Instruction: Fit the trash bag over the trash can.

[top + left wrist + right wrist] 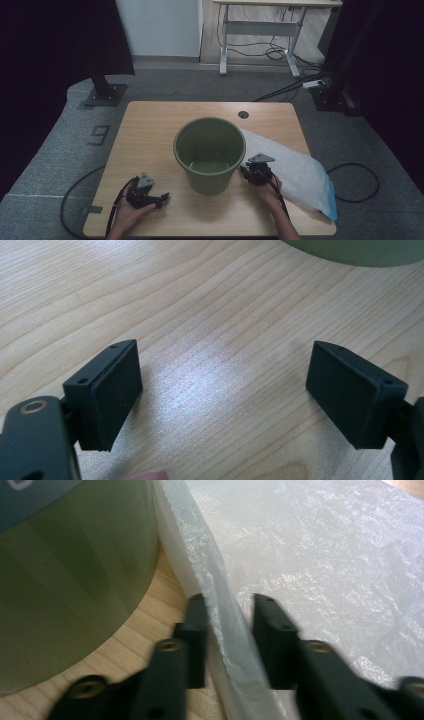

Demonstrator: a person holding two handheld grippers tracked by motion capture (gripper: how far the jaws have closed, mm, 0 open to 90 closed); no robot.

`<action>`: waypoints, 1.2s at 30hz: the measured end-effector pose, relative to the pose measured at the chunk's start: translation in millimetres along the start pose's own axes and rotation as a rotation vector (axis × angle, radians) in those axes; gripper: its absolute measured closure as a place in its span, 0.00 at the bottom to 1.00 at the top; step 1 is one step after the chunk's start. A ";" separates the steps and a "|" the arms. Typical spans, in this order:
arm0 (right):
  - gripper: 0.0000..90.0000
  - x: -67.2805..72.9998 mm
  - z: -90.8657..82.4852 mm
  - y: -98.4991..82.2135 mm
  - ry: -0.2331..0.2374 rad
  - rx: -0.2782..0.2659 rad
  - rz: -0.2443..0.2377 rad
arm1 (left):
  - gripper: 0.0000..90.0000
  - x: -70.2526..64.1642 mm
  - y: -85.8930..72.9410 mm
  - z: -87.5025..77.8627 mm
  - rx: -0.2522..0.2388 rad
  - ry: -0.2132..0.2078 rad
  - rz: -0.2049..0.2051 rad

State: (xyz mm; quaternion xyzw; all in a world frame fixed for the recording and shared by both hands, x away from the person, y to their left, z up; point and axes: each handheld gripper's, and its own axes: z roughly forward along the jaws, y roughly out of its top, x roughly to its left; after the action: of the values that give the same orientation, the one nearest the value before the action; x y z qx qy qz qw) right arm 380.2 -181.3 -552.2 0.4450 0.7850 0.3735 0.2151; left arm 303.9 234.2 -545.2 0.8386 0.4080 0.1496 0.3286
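Where the grey carpet meets a white wall, one light wood-grain bench stands, with one round cable hole near its far edge. One white-framed desk stands beyond, cables trailing beneath it; dark curtains hang on either side.

One green bucket, upright, bench centre. One white plastic bag, lying flat to the right of the bucket, its near edge against the bucket's wall; blue shows at its lower right corner.

Two hand-held grippers:
- left hand-held gripper, jaws spread wide over bare wood, near the bench's front left.
- right hand-held gripper, just beside the bucket, jaws nearly together around the bag's folded edge; whether they press it, cannot tell.
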 end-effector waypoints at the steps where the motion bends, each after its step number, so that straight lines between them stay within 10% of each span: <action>1: 0.89 -0.3 0.4 0.3 0.002 -0.001 -0.008 | 0.16 0.0 0.0 0.0 0.000 0.000 0.000; 8: 0.99 -9.5 -3.7 1.8 -0.023 -0.027 0.036 | 0.16 0.2 0.1 0.0 0.000 0.000 -0.001; 26: 0.99 -30.9 -115.0 65.9 0.005 -0.434 0.226 | 0.16 0.4 0.3 0.3 -0.002 0.003 -0.004; 36: 0.99 -24.3 -149.7 91.1 0.021 -0.511 0.177 | 0.16 0.5 0.4 0.1 0.000 0.003 -0.005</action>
State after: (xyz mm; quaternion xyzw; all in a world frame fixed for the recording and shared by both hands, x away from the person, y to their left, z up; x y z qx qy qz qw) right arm 341.4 -231.7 -387.2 0.4394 0.6254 0.5814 0.2787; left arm 304.5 234.3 -545.1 0.8374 0.4104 0.1500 0.3282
